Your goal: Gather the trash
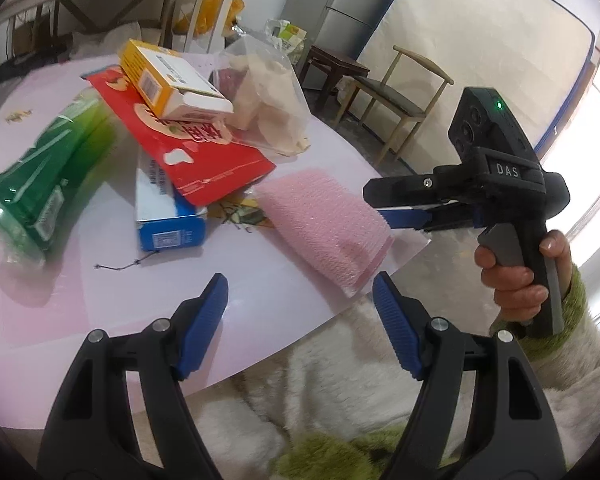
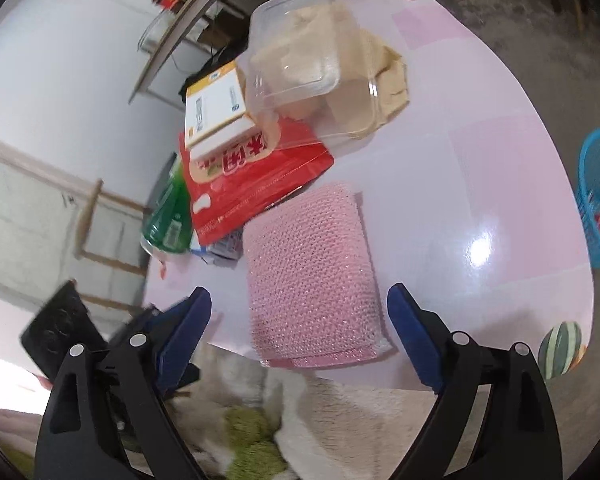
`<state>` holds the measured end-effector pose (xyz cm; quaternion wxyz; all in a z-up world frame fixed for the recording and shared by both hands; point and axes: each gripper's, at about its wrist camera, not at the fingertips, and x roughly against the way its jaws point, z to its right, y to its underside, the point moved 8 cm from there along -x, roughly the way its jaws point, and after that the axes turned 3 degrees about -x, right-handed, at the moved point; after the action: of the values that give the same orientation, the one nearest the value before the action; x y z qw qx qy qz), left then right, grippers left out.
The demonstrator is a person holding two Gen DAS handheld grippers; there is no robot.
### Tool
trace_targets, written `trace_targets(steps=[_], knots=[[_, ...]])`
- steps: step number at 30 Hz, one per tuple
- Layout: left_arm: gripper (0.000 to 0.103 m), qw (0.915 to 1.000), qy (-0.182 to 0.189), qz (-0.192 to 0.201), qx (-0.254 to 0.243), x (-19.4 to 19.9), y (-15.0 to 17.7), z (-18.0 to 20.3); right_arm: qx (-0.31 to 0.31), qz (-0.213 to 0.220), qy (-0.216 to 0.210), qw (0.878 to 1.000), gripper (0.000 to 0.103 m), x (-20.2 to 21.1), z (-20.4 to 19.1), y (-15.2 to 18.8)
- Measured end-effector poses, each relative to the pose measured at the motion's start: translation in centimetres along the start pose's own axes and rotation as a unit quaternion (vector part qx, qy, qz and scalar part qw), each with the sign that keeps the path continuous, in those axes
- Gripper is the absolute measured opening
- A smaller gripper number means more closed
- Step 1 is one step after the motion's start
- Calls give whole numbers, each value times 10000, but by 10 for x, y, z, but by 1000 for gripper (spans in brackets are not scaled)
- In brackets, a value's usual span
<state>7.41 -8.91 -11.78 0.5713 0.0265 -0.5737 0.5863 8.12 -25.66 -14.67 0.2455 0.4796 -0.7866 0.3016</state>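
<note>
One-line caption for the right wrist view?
Open right tool lines up on pink sponge at table edge, trash piled behind.

My left gripper [image 1: 300, 292] and right gripper [image 2: 300, 308] both angle downward, jaws spread wide, gripping nothing.

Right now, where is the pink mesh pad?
The pink mesh pad lies at the near edge of the table, straight ahead of the right gripper, just below the red packet.
</note>
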Motion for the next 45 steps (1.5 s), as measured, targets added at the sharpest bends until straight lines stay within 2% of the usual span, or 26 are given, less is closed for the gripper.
trace_targets(steps=[5, 9, 12, 18, 22, 25, 26, 28, 30, 33, 35, 39, 45], knots=[[73, 9992, 293, -109, 245, -9, -8, 6, -498, 87, -444, 9977, 87, -1, 3, -9], [77, 9993, 224, -187, 223, -15, -15, 9, -636, -192, -867, 9940, 86, -16, -7, -4], [81, 9994, 145, -224, 227, -19, -18, 9, -631, -183, -1165, 9910, 86, -12, -11, -1], [83, 9982, -74, -456, 375, -37, -26, 6, -720, 333, -998, 9918, 87, 12, 9, -12], [84, 9961, -330, -502, 653, -48, -33, 2, -579, 697, -633, 9939, 87, 26, 18, -14], [84, 9931, -720, -535, 756, -56, -40, -1, -375, 1090, 20, 9933, 87, 35, 25, -16], [84, 9928, -769, -544, 742, -58, -41, -1, -239, 1242, 431, 9910, 87, 36, 27, -16], [84, 9911, -935, -655, 683, -64, -41, 1, 5, 1470, 1071, 9833, 87, 41, 31, -16], [84, 9897, -1013, -719, 709, -68, -41, 0, 181, 1592, 1449, 9764, 87, 43, 34, -16], [84, 9891, -1051, -733, 730, -70, -41, 1, 366, 1853, 2152, 9581, 87, 50, 44, -17], [84, 9884, -1101, -758, 720, -72, -42, 2, 497, 2019, 2728, 9393, 87, 56, 54, -18], [85, 9868, -1141, -880, 743, -77, -39, 3, 669, 2061, 3237, 9210, 87, 59, 68, -16], [85, 9847, -1436, -840, 521, -85, -42, 8, 802, 2019, 3483, 9119, 87, 51, 75, -11]])
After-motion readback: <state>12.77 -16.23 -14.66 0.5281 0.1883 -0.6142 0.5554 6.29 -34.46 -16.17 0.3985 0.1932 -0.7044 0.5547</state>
